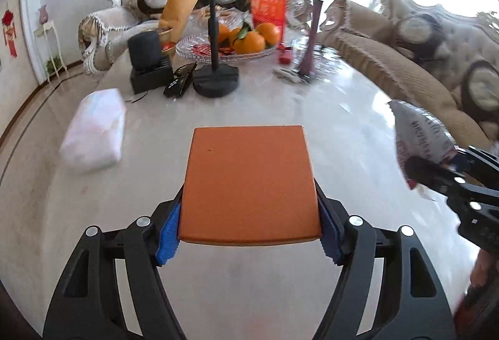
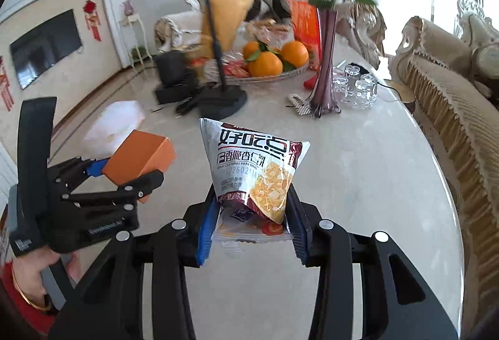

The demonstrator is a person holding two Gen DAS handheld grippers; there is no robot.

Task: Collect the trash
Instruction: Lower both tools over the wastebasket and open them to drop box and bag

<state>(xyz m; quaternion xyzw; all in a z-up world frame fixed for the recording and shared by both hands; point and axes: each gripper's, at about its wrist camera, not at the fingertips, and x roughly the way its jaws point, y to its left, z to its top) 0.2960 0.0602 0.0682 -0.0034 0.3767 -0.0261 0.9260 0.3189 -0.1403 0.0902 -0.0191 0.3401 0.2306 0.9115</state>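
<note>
My left gripper (image 1: pixel 249 234) is shut on an orange box (image 1: pixel 249 184) and holds it above the marble table (image 1: pixel 327 109). The box also shows in the right wrist view (image 2: pixel 137 159), held by the left gripper (image 2: pixel 124 181). My right gripper (image 2: pixel 252 231) is shut on a white snack packet (image 2: pixel 255 171) with Chinese print, held above the table. In the left wrist view the packet (image 1: pixel 418 134) and the right gripper (image 1: pixel 443 171) sit at the right edge.
A white wrapped pack (image 1: pixel 93 128) lies on the table's left. Farther back stand a black stand base (image 1: pixel 215 81), a black speaker (image 1: pixel 145 50), a glass tray of oranges (image 1: pixel 249 40), a purple vase (image 2: pixel 324 65) with roses and several glasses (image 2: pixel 355 87). Sofas border the right.
</note>
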